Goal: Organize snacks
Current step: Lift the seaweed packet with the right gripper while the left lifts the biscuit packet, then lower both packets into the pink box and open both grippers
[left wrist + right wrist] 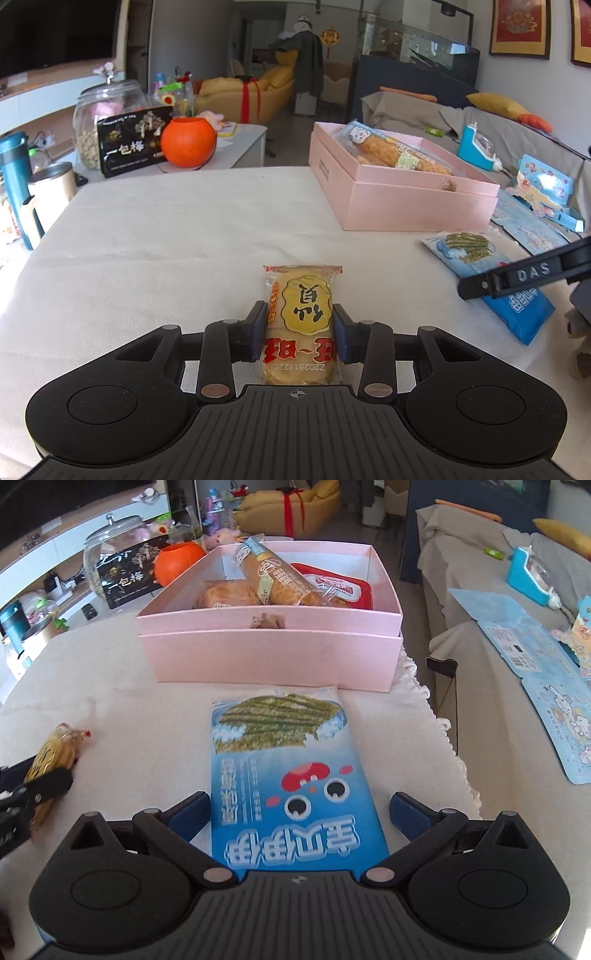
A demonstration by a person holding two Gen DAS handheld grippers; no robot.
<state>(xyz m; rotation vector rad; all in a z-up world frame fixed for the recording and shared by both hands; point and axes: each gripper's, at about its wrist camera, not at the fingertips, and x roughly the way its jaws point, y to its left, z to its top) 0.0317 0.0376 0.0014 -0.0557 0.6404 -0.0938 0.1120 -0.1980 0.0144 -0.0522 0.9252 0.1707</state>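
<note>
Gripping a yellow rice cracker pack (300, 325), left gripper (300, 328) has both blue pads pressed on its sides. Right gripper (300, 808) spread wide, straddling a blue seaweed snack bag (288, 775) flat on the cream tablecloth (166, 229), pads not touching. Pink box (266, 657) beyond holds bread packs; living room behind

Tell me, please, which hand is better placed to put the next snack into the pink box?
Left, probably: the left gripper already clamps the rice cracker pack, while the right gripper only straddles the blue seaweed packet, open.
</note>
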